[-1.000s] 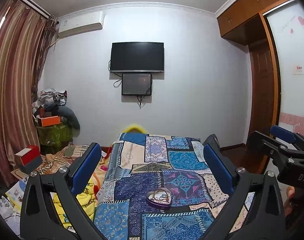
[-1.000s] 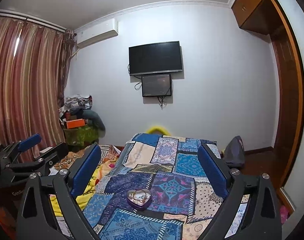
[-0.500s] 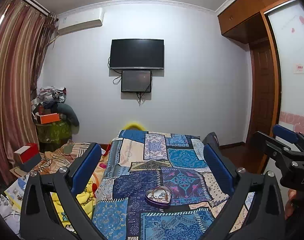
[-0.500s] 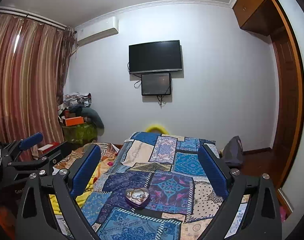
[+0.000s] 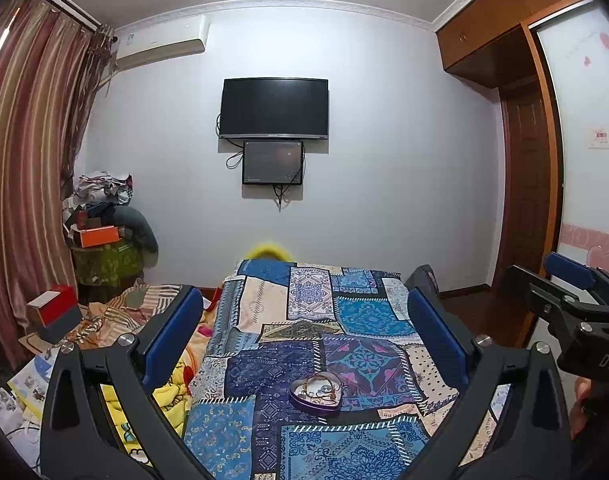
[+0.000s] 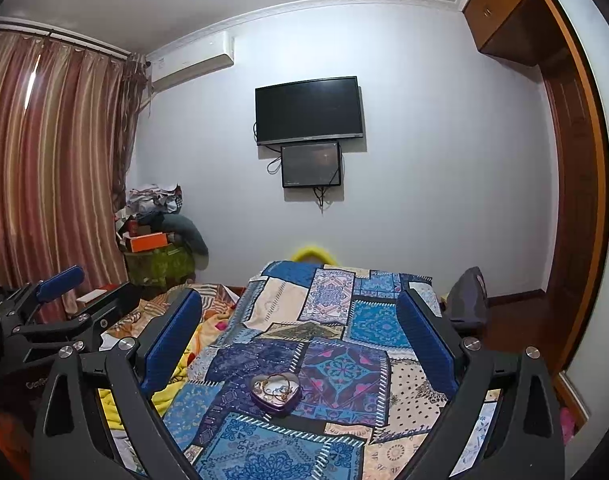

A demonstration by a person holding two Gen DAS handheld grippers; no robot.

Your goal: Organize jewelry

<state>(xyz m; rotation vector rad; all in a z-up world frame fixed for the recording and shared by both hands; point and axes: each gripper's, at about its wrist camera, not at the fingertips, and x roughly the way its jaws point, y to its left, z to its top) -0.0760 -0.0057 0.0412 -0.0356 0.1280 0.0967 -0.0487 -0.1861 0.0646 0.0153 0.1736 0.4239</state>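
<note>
Purple heart tin: lower centre on patchwork bedspread, jewelry seen inside.
Left gripper: spread wide, nothing held.
Right gripper: spread wide, nothing held.

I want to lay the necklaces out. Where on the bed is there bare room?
The quilt is bare all around the heart-shaped box: toward the far wall and toward the wardrobe side. The curtain side is crowded with a yellow blanket and papers.
</note>
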